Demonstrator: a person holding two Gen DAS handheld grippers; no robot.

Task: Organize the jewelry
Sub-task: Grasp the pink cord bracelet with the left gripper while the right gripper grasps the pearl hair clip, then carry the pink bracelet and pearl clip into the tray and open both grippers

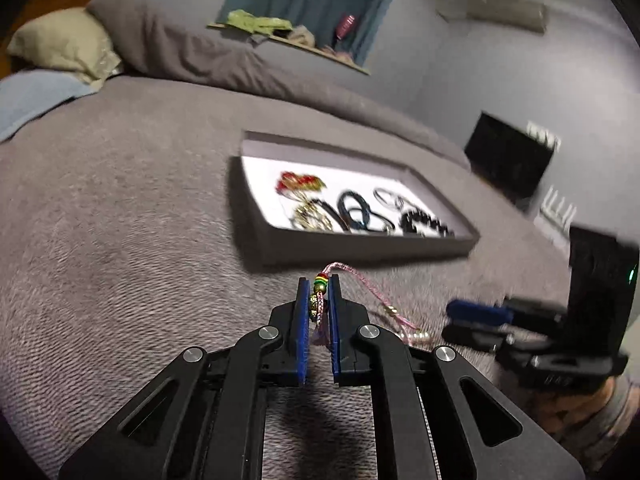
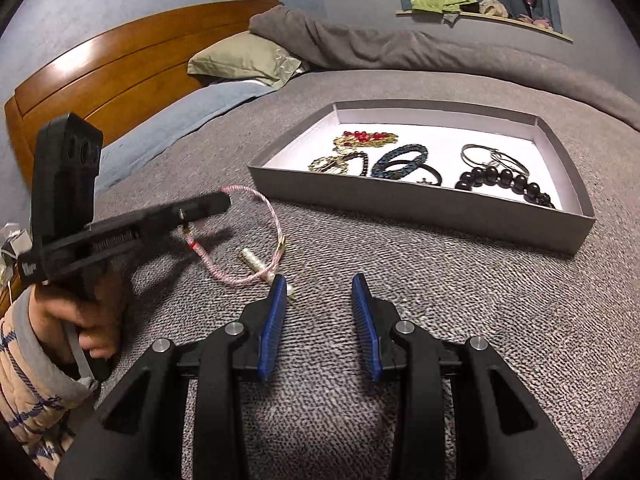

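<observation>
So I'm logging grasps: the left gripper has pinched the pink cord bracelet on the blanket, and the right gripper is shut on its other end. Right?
Not quite. The left gripper has indeed pinched the pink cord bracelet on the blanket, but the right gripper is open and holds nothing; the right wrist view shows its fingers apart over bare blanket.

1. Legible text, labels, brands, numbers, signs: none is showing in either wrist view.
2. Black plastic left gripper (image 2: 208,204), side face near the handle: a small pale marking (image 2: 29,268) is showing, too blurred to read.
</observation>
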